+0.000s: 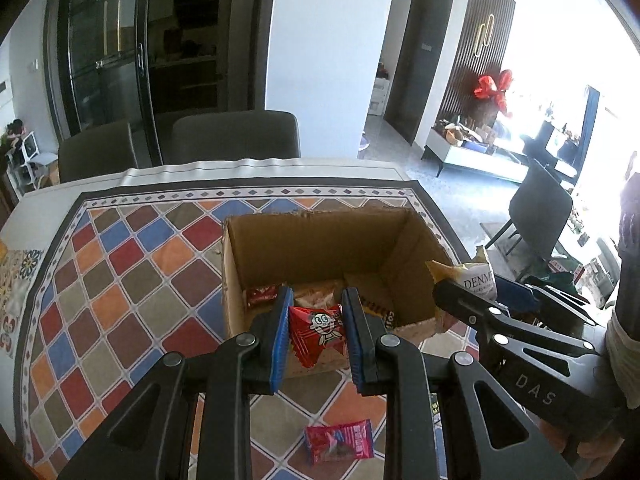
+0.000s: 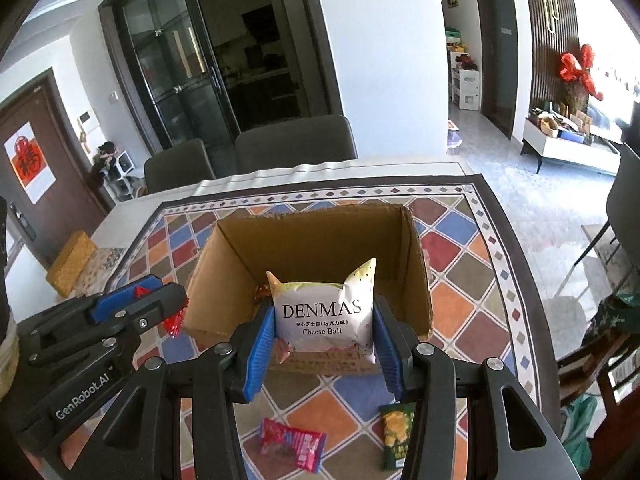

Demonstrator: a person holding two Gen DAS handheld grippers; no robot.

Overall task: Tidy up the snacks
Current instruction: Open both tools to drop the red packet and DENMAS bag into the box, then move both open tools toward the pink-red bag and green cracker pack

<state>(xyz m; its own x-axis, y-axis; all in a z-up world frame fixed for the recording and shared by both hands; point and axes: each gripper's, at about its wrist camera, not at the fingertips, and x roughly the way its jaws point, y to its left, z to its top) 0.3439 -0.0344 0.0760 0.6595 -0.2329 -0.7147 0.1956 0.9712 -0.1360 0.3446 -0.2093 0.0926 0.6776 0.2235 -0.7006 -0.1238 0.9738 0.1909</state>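
Two packets are held above the near edge of the box (image 2: 316, 240) at once. The red packet (image 1: 318, 330) is pinched between the blue pads of the left gripper (image 1: 316, 334), jaws nearly together on it; the white Cheese Ball bag (image 2: 326, 316) is clamped in the right gripper (image 2: 324, 340), jaws set wider round its puffed body.

The step in hand looks like the drop into the box. Each packet is best carried fully past the near wall before the jaws are parted, and released one at a time, so the two grippers, close beside each other here, are not knocked together. The bag should be lowered gently: it is air-filled and would likely bounce or tip off the rim.

The red packet is thin, glossy, crinkled foil with a serrated edge; it is judged light and slippery. The bag is pillow-shaped, matte-printed, with pointed crimped corners. The box is plain brown corrugated card, open-topped, its rim ragged, with a few packets already on its floor.

On the tablecloth (image 2: 472, 280), smooth and printed in coloured diamonds, a pink packet (image 2: 292, 444) and a green packet (image 2: 396, 432) are left lying near the box, still to be collected.
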